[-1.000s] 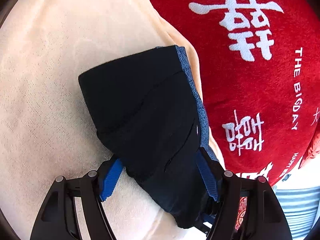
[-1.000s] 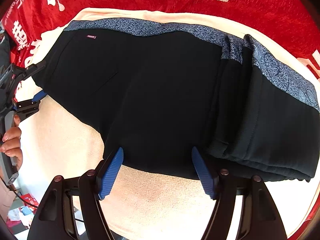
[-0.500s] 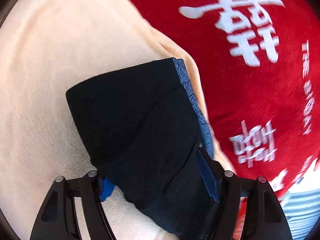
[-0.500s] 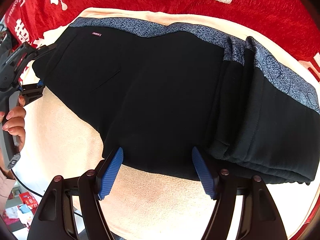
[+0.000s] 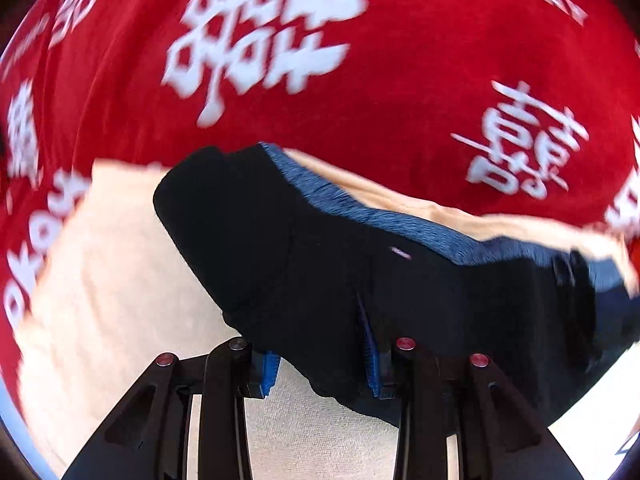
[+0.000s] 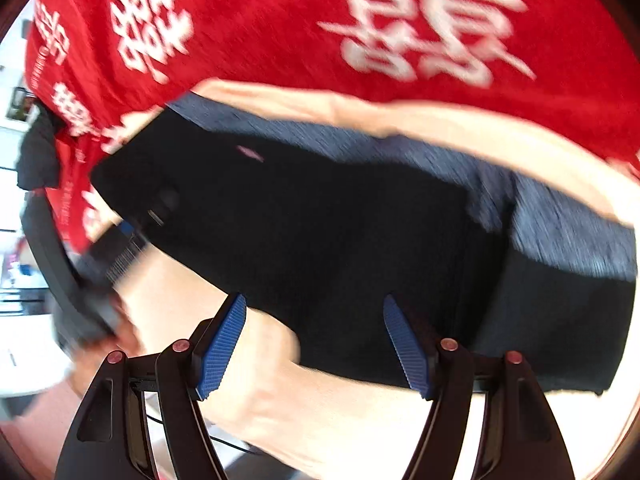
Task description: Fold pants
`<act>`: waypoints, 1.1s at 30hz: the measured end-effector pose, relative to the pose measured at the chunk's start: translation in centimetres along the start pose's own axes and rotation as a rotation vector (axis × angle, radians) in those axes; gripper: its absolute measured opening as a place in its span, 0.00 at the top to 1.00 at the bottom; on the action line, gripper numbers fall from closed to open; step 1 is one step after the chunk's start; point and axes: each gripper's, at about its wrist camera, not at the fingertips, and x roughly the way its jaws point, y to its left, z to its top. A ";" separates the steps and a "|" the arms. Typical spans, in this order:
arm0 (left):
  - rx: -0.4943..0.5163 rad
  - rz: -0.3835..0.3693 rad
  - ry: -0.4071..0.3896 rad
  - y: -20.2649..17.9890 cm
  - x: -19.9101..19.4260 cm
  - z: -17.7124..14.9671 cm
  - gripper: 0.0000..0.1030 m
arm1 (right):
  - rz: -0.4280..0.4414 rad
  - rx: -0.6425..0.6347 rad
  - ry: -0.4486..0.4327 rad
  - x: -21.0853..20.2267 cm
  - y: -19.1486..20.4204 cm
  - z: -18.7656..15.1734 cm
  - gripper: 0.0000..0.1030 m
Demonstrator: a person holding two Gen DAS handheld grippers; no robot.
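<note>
In my left wrist view, the left hand-held gripper (image 5: pixel 320 360) has just been closing, and its blue pads (image 5: pixel 370 354) now pinch a thick bunch of the black pants (image 5: pixel 320 264) at their near edge. I judge this grip is there so I can lift that end over for a fold. The pants lie on a cream towel (image 5: pixel 100 280), which sits on a red blanket (image 5: pixel 400 80) printed with white characters; the grey-blue waistband (image 5: pixel 360 208) runs along the far side. The towel probably gives the cloth a clean, flat base.

In my right wrist view, the right hand-held gripper (image 6: pixel 316 344) stands wide open, its pads (image 6: pixel 222 350) either side of the near edge of the pants (image 6: pixel 340 240) without pressing them. It holds nothing; I think it is lined up to take this edge. The picture is blurred, so the dark shape at the left is hard to read.
</note>
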 end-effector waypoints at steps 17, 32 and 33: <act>0.132 0.042 -0.071 -1.9 -1.2 -0.6 0.66 | 0.051 -0.380 0.403 9.2 20.1 13.2 0.21; 0.189 -0.085 -0.132 -7.5 -6.4 1.8 0.65 | 0.186 -0.225 0.206 1.3 9.9 9.8 0.82; 0.196 -0.106 -0.136 -8.5 -6.9 2.1 0.65 | 0.211 -0.208 0.180 0.2 8.8 9.3 0.82</act>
